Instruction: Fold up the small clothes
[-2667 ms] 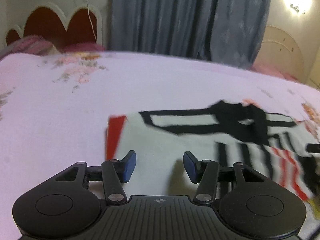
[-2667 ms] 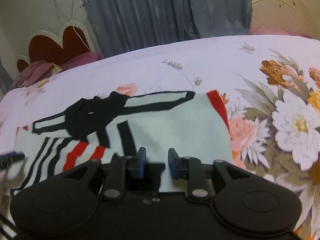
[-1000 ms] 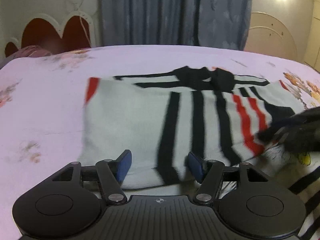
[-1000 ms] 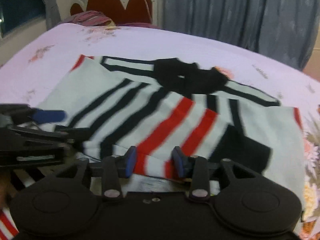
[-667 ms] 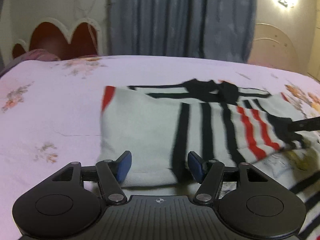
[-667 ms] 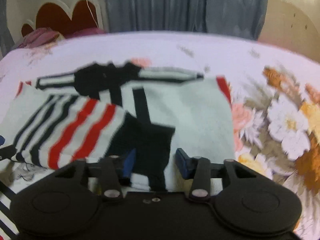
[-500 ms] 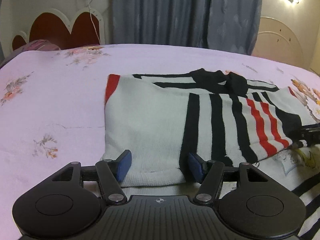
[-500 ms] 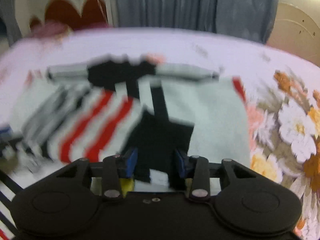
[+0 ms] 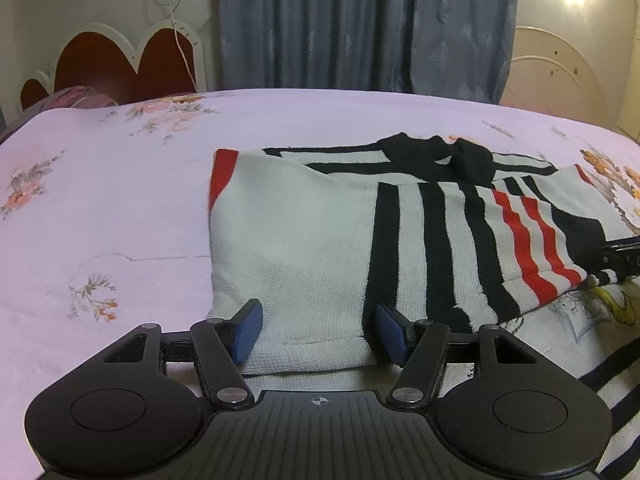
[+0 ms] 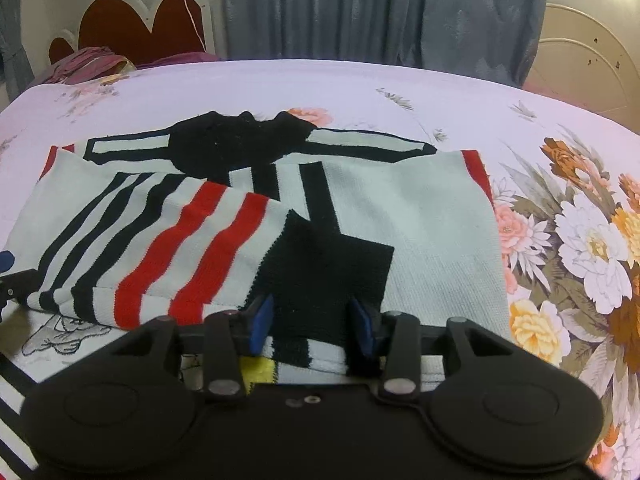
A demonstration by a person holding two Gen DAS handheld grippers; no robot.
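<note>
Jaws of the left hand-held gripper (image 9: 318, 332) stand wide apart, straddling the near folded edge of the striped sweater (image 9: 320, 248) without pinching it. Right hand-held gripper (image 10: 311, 322) likewise spread, its blue pads (image 10: 262, 320) either side of the black cuff (image 10: 326, 272) of the folded-in sleeve; nothing gripped. Sweater lies flat on the floral bedsheet (image 10: 560, 184), sleeve laid across the body, black collar (image 10: 236, 144) at the far side.

Judgement: next fold brings the near hem up toward the collar. Both pairs of pads should close on the full thickness at the near edge, sleeve layer included, else the sleeve slides out. Lift together, level, and lay down evenly. A second striped garment (image 9: 612, 396) lies under the near edge; avoid catching it.
</note>
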